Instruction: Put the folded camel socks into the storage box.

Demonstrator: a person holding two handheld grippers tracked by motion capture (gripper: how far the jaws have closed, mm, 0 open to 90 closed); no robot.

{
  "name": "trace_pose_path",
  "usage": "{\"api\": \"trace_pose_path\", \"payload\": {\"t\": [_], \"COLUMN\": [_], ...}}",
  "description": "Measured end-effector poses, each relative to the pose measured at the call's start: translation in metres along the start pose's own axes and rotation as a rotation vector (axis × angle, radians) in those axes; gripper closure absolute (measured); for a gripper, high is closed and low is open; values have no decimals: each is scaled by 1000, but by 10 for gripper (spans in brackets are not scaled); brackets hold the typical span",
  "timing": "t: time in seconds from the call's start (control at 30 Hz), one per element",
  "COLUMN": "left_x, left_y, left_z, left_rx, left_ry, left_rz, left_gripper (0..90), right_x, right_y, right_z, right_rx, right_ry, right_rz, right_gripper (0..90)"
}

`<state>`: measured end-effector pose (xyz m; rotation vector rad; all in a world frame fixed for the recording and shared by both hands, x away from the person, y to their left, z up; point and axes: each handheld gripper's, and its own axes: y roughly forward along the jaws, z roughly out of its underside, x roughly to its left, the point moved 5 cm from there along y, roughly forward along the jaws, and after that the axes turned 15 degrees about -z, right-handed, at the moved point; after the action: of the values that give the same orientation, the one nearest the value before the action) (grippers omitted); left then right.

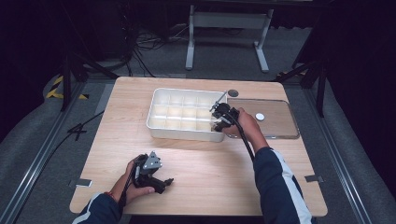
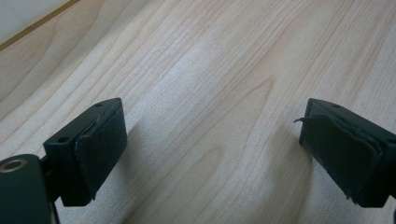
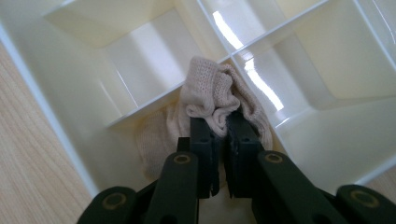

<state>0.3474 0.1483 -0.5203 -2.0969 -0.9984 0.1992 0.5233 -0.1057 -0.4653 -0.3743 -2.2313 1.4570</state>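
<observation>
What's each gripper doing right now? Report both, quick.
Left gripper: open, nothing between its fingers, low over the bare table.
Right gripper: shut on the beige cloth, at a compartment of the divided tray.

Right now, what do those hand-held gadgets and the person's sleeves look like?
Both are black. The left gripper carries a grey three-cornered plate; its jaws end in worn black pads. The right gripper trails a black cable. The sleeves are dark blue with white stripes.

The high view looks forward and down over the whole table (image 1: 201, 172). The right gripper view peers closely into the divided tray (image 3: 70, 93), shared with the high view (image 1: 184, 133); the left gripper view skims the tabletop.
</observation>
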Motion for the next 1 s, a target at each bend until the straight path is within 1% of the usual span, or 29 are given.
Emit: {"api": "trace_pose_path", "payload": {"t": [0.07, 0.27, 0.43, 0.67, 0.9, 1.0], "left_x": [0, 0, 0, 0, 0, 0], "left_y": [0, 0, 0, 0, 0, 0], "left_z": [0, 0, 0, 0, 0, 0], "left_rx": [0, 0, 1, 2, 6, 0], "left_ry": [1, 0, 1, -1, -1, 0], "left_rz": [0, 0, 1, 2, 3, 3], "left_gripper": [78, 78, 77, 77, 77, 77], "right_x": [0, 2, 3, 5, 12, 16], "right_y": [0, -1, -4, -16, -23, -26], "right_z": [1, 1, 3, 8, 10, 9], "right_rx": [-11, -19, -55, -130, -161, -168], "right_ry": [-2, -16, -30, -18, -41, -59], "right_rz": [2, 13, 4, -21, -21, -8], "right_gripper": [832, 826, 809, 777, 761, 758]}}
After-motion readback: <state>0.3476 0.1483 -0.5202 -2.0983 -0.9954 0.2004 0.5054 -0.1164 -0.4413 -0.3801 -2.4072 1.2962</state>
